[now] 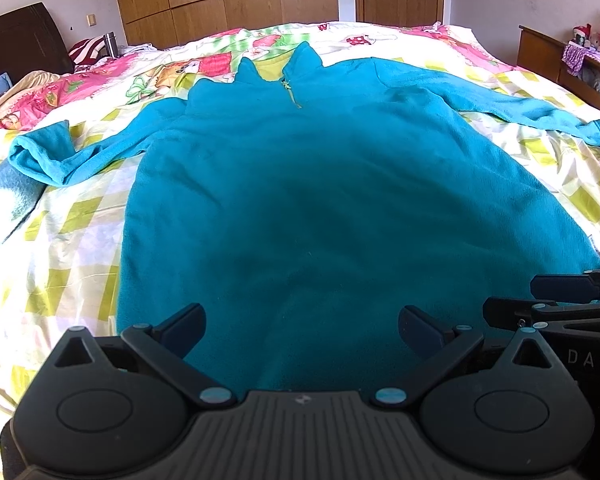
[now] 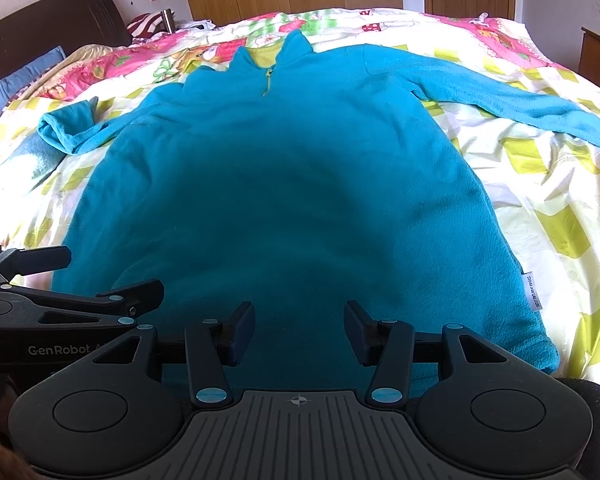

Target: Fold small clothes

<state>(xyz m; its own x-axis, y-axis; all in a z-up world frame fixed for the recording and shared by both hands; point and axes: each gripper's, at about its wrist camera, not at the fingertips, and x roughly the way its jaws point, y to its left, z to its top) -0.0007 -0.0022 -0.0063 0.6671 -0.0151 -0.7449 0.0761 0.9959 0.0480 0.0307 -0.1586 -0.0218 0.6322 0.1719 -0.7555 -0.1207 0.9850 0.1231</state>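
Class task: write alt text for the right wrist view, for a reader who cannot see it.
A teal fleece pullover lies flat, front up, on a patterned bedspread, sleeves spread sideways. The right gripper hovers open over its hem, holding nothing, with the left gripper beside it.

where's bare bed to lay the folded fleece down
Bare quilt lies right of the teal fleece, between its body and the stretched right sleeve. Another patch sits left, below the bent sleeve. It is crowded near the hem, where the left gripper and right gripper hover.
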